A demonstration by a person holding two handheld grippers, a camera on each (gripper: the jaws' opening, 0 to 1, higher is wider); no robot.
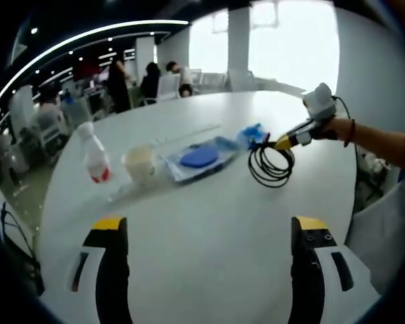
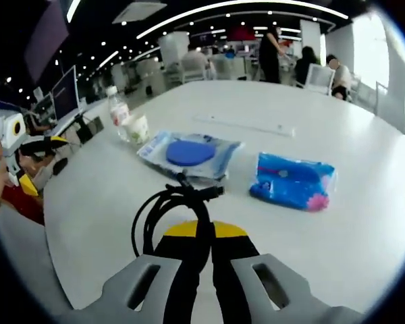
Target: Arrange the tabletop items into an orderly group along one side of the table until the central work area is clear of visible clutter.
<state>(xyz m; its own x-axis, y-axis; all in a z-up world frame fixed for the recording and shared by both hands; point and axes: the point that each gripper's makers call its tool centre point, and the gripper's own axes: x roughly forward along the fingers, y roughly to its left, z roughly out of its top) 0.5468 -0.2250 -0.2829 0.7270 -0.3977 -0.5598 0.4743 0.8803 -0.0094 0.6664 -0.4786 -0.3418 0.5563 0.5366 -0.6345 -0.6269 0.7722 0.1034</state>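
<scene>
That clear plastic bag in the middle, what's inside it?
Inside the clear bag lies a round blue disc. The wrinkled, glary plastic hides what the disc is and whether anything lies beneath it.

My left camera looks across the surface (image 1: 209,229) from its near edge; my right sits close over the cable coil (image 2: 163,206), facing opposite. Both share the blue-disc packet (image 1: 201,158).
</scene>
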